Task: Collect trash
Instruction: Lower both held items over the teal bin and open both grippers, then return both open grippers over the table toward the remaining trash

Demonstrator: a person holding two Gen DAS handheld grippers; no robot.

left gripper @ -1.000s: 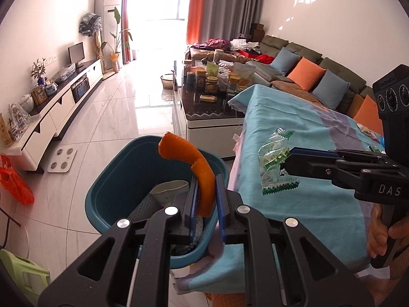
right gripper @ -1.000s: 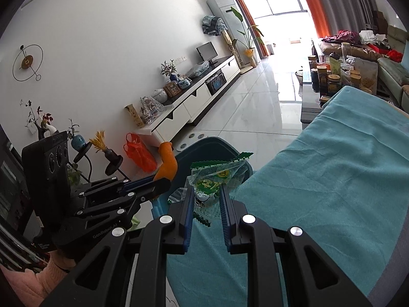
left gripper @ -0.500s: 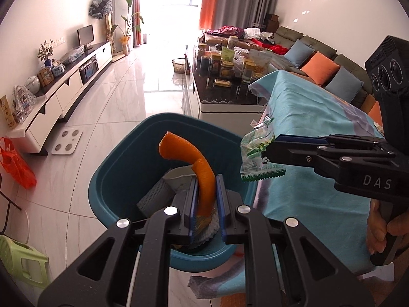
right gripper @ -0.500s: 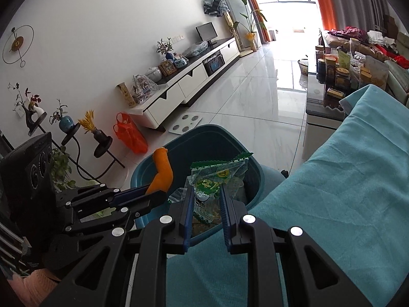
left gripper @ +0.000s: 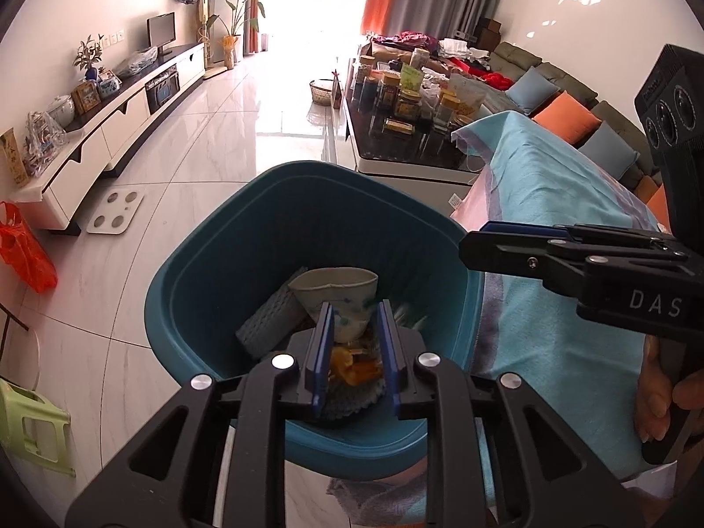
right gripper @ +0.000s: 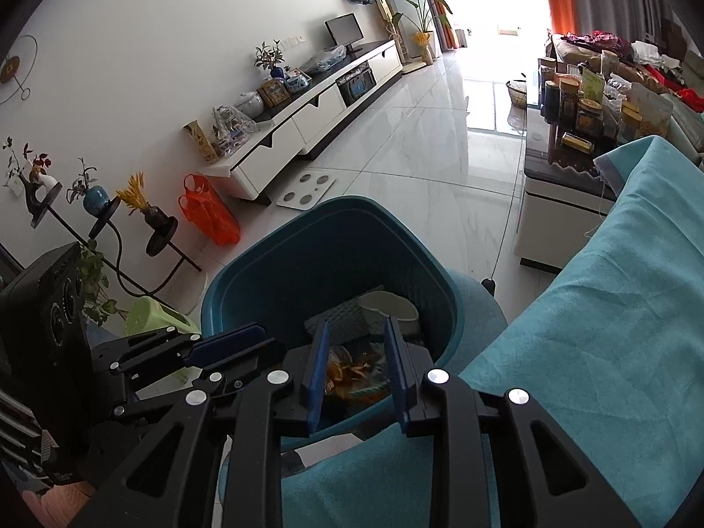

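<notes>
— Trash (left gripper: 352, 363) is seen lying in the teal bin (left gripper: 211, 259); left gripper (left gripper: 354, 347) and right gripper (right gripper: 358, 367) are opening, nothing between.
— Bin's twelve-o'clock rim could be clipped on withdrawal.

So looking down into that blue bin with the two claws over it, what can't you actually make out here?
- Bottom of the teal bin: in both views the left gripper and right gripper, jaws opening and empty, cover it.
- Orange scraps: blurred, kind unclear.
- Paper cup: lower part behind the fingers in the left view.
- Person: only a hand, cut off by the left view's edge.
- Jar labels on the coffee table: too small.
</notes>
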